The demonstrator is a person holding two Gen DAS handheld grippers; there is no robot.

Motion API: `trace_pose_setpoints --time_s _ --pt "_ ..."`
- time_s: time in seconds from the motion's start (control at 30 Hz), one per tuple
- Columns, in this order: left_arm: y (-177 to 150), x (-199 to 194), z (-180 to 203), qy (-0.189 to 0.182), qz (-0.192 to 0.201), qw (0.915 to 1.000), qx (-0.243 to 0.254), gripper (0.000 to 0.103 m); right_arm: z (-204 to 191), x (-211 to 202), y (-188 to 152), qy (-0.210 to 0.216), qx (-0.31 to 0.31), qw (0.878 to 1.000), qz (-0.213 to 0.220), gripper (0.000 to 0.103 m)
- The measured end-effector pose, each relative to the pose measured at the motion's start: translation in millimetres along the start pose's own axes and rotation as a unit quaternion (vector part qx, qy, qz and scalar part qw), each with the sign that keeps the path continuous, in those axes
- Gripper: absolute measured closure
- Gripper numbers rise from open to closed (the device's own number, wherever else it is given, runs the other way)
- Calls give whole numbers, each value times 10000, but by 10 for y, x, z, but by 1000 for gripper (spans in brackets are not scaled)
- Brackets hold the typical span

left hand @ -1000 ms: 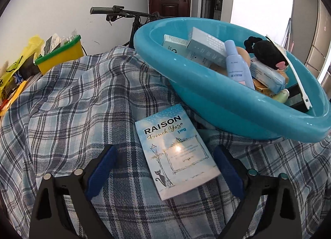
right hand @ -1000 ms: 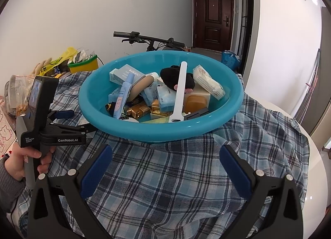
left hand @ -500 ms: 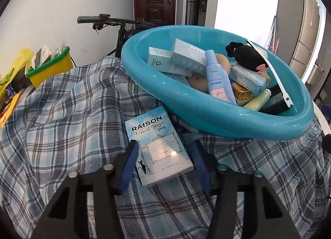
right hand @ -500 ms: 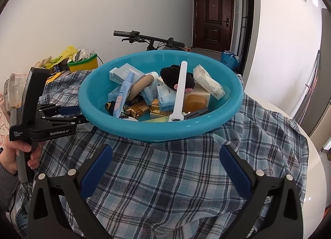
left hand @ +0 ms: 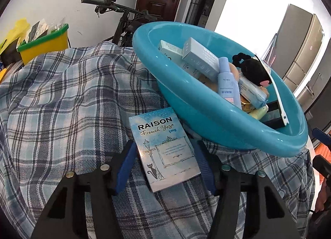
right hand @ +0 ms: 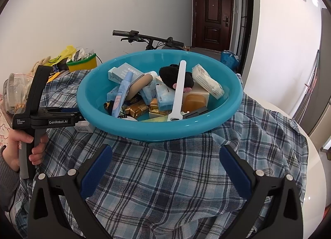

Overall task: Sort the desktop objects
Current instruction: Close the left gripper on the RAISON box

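The RAISON French Yogo pack is a flat, rectangular, pale-blue box with black lettering, a drawn lamppost, a framed text panel and a small black cat at its lower left corner. It lies face up on the plaid cloth, just beside the outer wall of the turquoise basin, which stands at 1 o'clock from it. The pack sits between the two blue pads of the left gripper: one pad stands at 9 o'clock of the pack, the other at 3 o'clock. The jaws have just been closing around it; both pads stand against or just beside its long edges, and whether they already press on it cannot be told. In the right wrist view the left gripper reaches in level from 9 o'clock toward the basin, held by one hand, and the pack shows only as a white end under its tip. The right gripper is released, with its jaws spread wide over bare cloth at 6 o'clock of the basin and nothing between them. Count: one pack on the cloth, one basin, two grippers. Inside the basin: one lilac tube, one black plush toy, one white long-handled tool and several pale-blue cartons.
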State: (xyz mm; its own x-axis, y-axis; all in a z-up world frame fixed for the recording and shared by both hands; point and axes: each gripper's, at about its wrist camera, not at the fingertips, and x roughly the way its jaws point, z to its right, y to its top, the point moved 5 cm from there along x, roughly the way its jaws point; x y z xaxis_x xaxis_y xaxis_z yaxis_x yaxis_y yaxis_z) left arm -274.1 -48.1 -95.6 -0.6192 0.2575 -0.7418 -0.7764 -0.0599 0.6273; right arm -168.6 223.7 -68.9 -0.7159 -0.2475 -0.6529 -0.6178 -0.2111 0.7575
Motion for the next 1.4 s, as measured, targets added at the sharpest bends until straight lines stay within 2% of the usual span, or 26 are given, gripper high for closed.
trace_pose_setpoints --time_s 0.13,0.2,0.27,0.33,0.43,0.6,0.67,0.7,0.73,0.83,0.97,1.07,1.1,1.13,1.23,1.3,1.33,1.4 --pt "37 -75 -28 -369 140 9990 -196 40 -3 0 0 14 -14 10000 -3 0" --pt "42 -79 -23 -416 116 9989 -188 33 -10 5 -6 11 -44 10000 -13 0" --pt "23 -41 -12 -391 16 9991 -152 31 -14 14 -13 1 -61 10000 -27 0" --pt "12 -20 0 -171 1 9998 -31 27 -13 17 -14 1 -57 10000 -36 0" --pt "-48 127 -30 328 -335 9989 71 23 -13 16 -10 -8 -58 10000 -22 0" --pt "-79 169 37 761 -247 9963 313 22 -11 40 -22 -23 -70 10000 -52 0" --pt "-101 186 60 938 -251 9944 424 26 -16 49 -26 -31 -84 9999 -67 0" --pt "-102 182 65 983 -242 9938 457 34 -16 52 -27 -34 -88 9999 -69 0" --pt "-97 169 68 1051 -220 9930 501 38 -18 52 -26 -35 -92 9999 -72 0" --pt "-98 116 83 1330 -161 9881 762 43 -20 45 -27 -29 -104 9999 -65 0" --pt "-128 56 181 1750 -108 9760 1291 44 -16 29 -19 -21 -97 9999 -51 0" --pt "-152 94 203 1690 -114 9767 1316 43 -8 22 -12 -20 -84 10000 -41 0" --pt "-162 135 198 1714 -132 9762 1320 38 -7 23 -13 -17 -81 10000 -46 0" --pt "-167 177 186 1741 -126 9758 1315 27 -9 26 -14 -12 -80 10000 -55 0" --pt "-133 215 146 1665 -34 9794 1141 23 -4 29 -13 -12 -75 10000 -64 0" --pt "-93 202 98 1583 55 9826 972 26 -3 29 -15 -15 -78 9999 -69 0" --pt "-82 193 74 1523 57 9842 902 42 0 33 -17 -16 -78 9999 -76 0" --pt "-76 186 55 1416 10 9867 794 44 0 40 -25 -15 -82 9999 -89 0"
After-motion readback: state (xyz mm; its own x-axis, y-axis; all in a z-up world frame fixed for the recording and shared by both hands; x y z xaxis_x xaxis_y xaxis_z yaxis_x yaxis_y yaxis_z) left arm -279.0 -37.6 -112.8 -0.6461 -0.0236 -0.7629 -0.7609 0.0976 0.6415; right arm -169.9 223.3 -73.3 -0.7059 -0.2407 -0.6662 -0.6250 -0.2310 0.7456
